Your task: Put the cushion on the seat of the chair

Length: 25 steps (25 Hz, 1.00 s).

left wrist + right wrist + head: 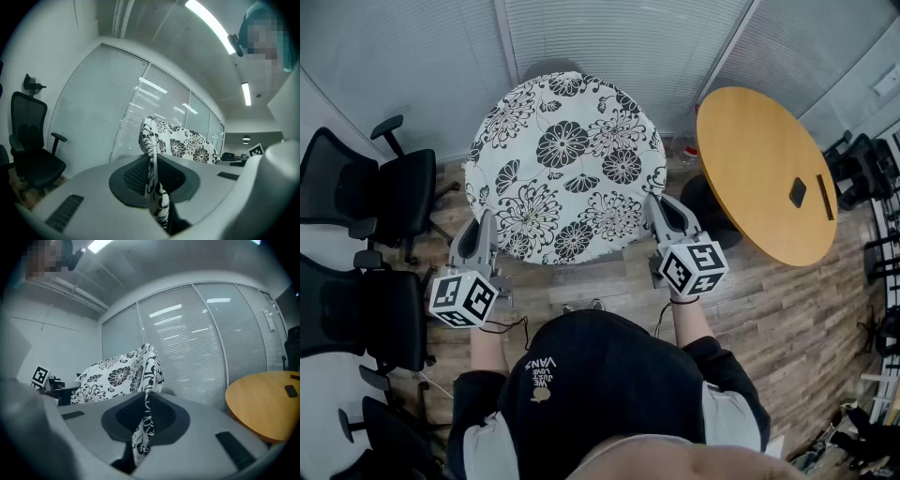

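Cushion (567, 169), round with black flowers on white, is held out in front of me between both grippers, spread wide over the wood floor (769, 309). My left gripper (152, 180) is clamped on a fold of fabric at the cushion's left edge. My right gripper (142, 420) pinches the right edge the same way. A round table (759, 169) stands just right of the cushion. Black chairs (384, 197) line the wall at my left, apart from it.
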Each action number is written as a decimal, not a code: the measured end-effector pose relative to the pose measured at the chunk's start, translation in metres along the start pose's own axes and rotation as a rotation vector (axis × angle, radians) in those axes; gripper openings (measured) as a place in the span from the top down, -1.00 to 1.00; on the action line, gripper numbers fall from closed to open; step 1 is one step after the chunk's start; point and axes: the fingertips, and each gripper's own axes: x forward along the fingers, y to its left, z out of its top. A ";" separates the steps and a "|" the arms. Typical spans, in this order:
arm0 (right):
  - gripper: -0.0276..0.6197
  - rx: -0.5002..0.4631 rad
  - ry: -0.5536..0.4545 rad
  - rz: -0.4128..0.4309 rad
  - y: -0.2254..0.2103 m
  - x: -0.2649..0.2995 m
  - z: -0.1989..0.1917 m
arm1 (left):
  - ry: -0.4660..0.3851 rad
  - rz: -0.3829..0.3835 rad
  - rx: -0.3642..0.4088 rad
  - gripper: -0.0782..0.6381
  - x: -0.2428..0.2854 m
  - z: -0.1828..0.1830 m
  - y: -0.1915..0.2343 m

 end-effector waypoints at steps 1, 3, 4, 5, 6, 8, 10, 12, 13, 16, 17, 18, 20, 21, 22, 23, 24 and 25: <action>0.81 0.000 0.001 0.000 0.000 0.000 0.000 | 0.000 0.000 -0.001 0.67 0.000 0.000 0.000; 0.81 0.000 0.002 0.000 0.000 0.000 0.000 | 0.000 -0.001 -0.002 0.67 0.001 0.000 0.000; 0.81 0.000 0.002 -0.001 0.000 0.001 0.000 | 0.001 -0.001 -0.002 0.67 0.001 0.000 0.000; 0.81 0.000 0.002 -0.002 0.000 0.001 0.001 | 0.002 -0.002 -0.002 0.67 0.002 0.001 0.000; 0.81 0.000 0.003 -0.003 0.001 0.000 0.001 | 0.003 -0.003 -0.002 0.67 0.002 0.001 0.000; 0.81 0.000 0.004 -0.005 0.000 0.000 0.001 | 0.005 -0.005 -0.002 0.67 0.002 0.001 0.000; 0.81 0.001 0.003 -0.008 0.000 -0.001 0.001 | 0.007 -0.006 -0.001 0.67 0.002 0.001 0.000; 0.81 0.005 0.002 -0.006 0.000 -0.001 0.001 | 0.007 -0.008 0.000 0.67 0.002 0.001 -0.001; 0.81 0.010 0.000 -0.002 0.001 -0.001 0.001 | 0.006 -0.008 0.000 0.67 0.002 0.001 -0.001; 0.81 0.034 -0.006 0.005 0.000 0.001 0.000 | 0.005 -0.006 -0.004 0.67 0.003 -0.001 -0.001; 0.81 0.036 -0.006 0.004 0.000 0.001 0.000 | 0.006 -0.006 -0.005 0.67 0.003 -0.001 0.000; 0.81 0.038 -0.005 0.002 -0.001 0.001 0.000 | 0.007 -0.007 -0.006 0.67 0.003 -0.002 0.000; 0.81 0.040 -0.005 -0.002 -0.001 0.002 -0.001 | 0.010 -0.009 -0.007 0.67 0.003 -0.003 0.001; 0.81 0.041 -0.006 -0.004 -0.001 0.002 -0.001 | 0.010 -0.010 -0.007 0.67 0.003 -0.003 0.001; 0.81 0.042 -0.008 -0.006 0.000 0.002 -0.001 | 0.008 -0.012 -0.006 0.67 0.003 -0.003 0.001; 0.81 0.043 -0.010 -0.007 0.000 0.002 -0.001 | 0.007 -0.013 -0.005 0.67 0.003 -0.002 0.001; 0.81 0.043 -0.012 -0.008 0.000 0.002 -0.001 | 0.005 -0.015 -0.004 0.67 0.004 -0.002 0.001; 0.81 0.043 -0.014 -0.010 0.001 0.002 -0.001 | 0.004 -0.017 -0.002 0.67 0.004 -0.002 0.002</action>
